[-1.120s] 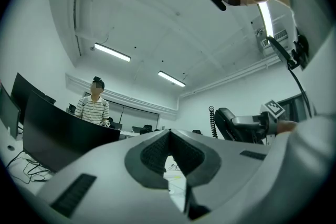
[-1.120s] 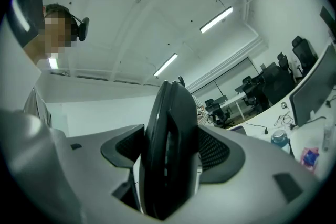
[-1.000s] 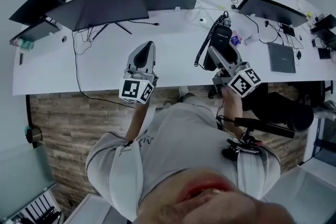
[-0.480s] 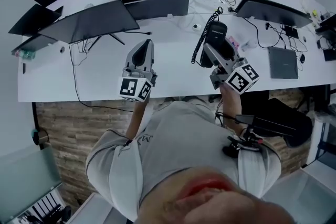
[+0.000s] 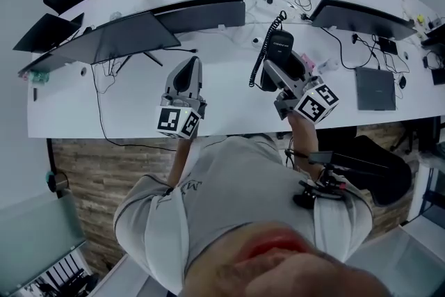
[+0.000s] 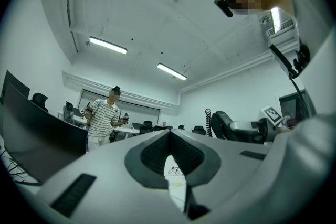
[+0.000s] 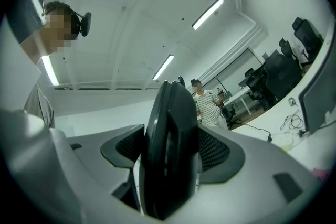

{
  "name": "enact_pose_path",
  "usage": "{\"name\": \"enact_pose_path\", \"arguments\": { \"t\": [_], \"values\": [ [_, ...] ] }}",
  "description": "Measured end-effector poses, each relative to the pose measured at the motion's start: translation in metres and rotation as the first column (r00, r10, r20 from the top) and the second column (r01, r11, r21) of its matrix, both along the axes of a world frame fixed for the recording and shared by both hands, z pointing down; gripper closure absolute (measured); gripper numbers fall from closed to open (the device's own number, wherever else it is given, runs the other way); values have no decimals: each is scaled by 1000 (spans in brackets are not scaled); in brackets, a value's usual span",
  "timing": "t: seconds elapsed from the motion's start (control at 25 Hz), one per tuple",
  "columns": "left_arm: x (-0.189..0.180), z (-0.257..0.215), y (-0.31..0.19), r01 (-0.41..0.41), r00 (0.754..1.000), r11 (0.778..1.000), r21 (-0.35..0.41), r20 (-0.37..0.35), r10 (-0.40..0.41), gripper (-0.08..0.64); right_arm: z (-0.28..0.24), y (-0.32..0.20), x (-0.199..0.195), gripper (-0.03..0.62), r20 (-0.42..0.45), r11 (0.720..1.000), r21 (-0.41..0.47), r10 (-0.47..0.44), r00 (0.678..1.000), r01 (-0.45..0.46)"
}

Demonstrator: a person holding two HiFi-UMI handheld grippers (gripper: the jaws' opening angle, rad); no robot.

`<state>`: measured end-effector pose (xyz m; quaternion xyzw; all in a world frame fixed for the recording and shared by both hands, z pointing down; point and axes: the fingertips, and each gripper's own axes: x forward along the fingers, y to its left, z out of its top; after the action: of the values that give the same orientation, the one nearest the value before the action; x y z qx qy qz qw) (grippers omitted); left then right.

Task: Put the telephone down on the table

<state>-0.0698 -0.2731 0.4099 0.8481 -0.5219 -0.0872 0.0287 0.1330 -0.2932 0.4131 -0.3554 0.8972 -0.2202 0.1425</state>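
A black telephone handset [image 5: 279,46] with a coiled cord [image 5: 261,55] is held upright above the white table [image 5: 139,104], and my right gripper [image 5: 282,71] is shut on it. In the right gripper view the handset [image 7: 170,155] fills the space between the pads [image 7: 215,152] edge-on. My left gripper [image 5: 190,67] hovers over the table's near edge, to the left of the handset. Its jaws are shut with the tips touching and nothing between them [image 6: 169,136]. The left gripper view shows the handset [image 6: 221,126] off to the right.
Dark monitors [image 5: 128,35] [image 5: 208,10] [image 5: 361,14] stand along the back of the table, with cables around them. A grey laptop [image 5: 375,88] lies at the right. A black chair [image 5: 379,163] is beside me. A person in a striped shirt [image 6: 105,120] stands beyond the table.
My right gripper has drifted slightly left and farther over the table with the handset. The left gripper has barely moved.
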Motion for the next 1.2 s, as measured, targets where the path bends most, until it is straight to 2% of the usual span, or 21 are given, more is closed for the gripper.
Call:
{"name": "enact_pose_path", "arguments": {
  "t": [0.32, 0.64, 0.96, 1.2],
  "values": [
    [-12, -15, -8, -26, 1000, 999, 36, -12, 26, 551, -1, 0, 0, 267, 2, 999, -2, 41, 999, -41],
    [-31, -19, -8, -25, 999, 998, 55, -29, 27, 551, 2, 3, -7, 267, -44, 998, -19, 59, 997, -60],
    [-56, -10, -5, -8, 1000, 998, 57, -26, 10, 551, 28, 9, -18, 267, -79, 997, -63, 41, 996, -46],
    [-60, -9, -3, -5, 999, 999, 53, -35, 7, 551, 58, 6, -25, 267, -118, 993, -113, 28, 993, -41]
  ]
}}
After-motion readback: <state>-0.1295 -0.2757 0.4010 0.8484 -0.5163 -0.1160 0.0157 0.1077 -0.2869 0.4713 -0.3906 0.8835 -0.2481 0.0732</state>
